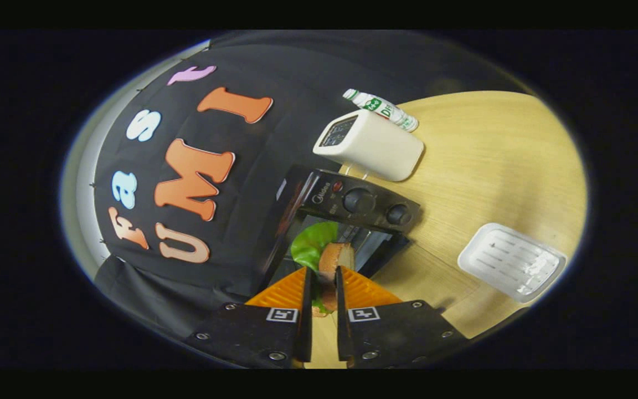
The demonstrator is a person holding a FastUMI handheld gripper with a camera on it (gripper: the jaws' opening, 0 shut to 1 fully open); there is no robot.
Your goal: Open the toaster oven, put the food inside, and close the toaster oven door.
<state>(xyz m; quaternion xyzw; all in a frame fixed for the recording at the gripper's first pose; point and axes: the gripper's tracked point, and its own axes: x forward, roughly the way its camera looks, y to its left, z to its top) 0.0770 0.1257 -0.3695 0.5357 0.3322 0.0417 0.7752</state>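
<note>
One piece of food, a toy sandwich of brown bread with a green lettuce leaf [327,256], is pinched between the two orange ribbed fingers of the gripper [323,277], both pads pressing its sides, the leaf sticking out ahead of the fingertips. It hangs just in front of the black toaster oven [346,213], level with the oven's mouth, and the glass door [377,246] appears to be folded down already, so the step in hand looks like carrying the food in.

To do this well, I would keep the squeeze firm but not harder, since the leaf is floppy and may snag on the oven's opening. Approach straight along the fingers, aiming for the middle of the oven's cavity and clear of the lowered door. Let go only once the bread is fully inside, then draw back along the same line.

Relative to the oven: two black knobs [377,208] sit on its control panel; a cream boxy appliance [371,145] lies just beyond the oven, with a white-and-green bottle [382,109] behind that; a white ridged plastic tray [510,261] rests well apart from the oven on the pale wooden table [496,166].
</note>
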